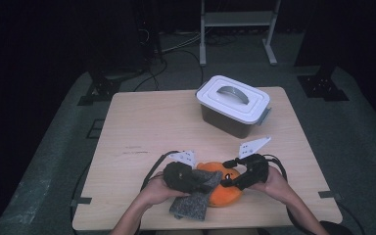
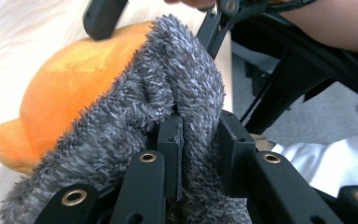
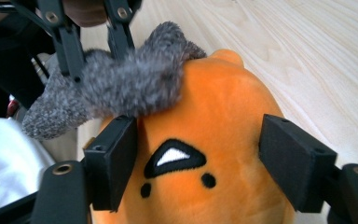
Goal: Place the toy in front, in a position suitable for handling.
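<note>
Fingers of the left gripper pinch a fuzzy grey sock draped over the orange plush toy on the wooden table; right gripper fingers straddle the toy, wide, not pressing

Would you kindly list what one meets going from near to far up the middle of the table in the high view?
Grey fuzzy cloth → orange plush toy → bare wooden table → lidded white storage box → white metal stand on the floor.
</note>
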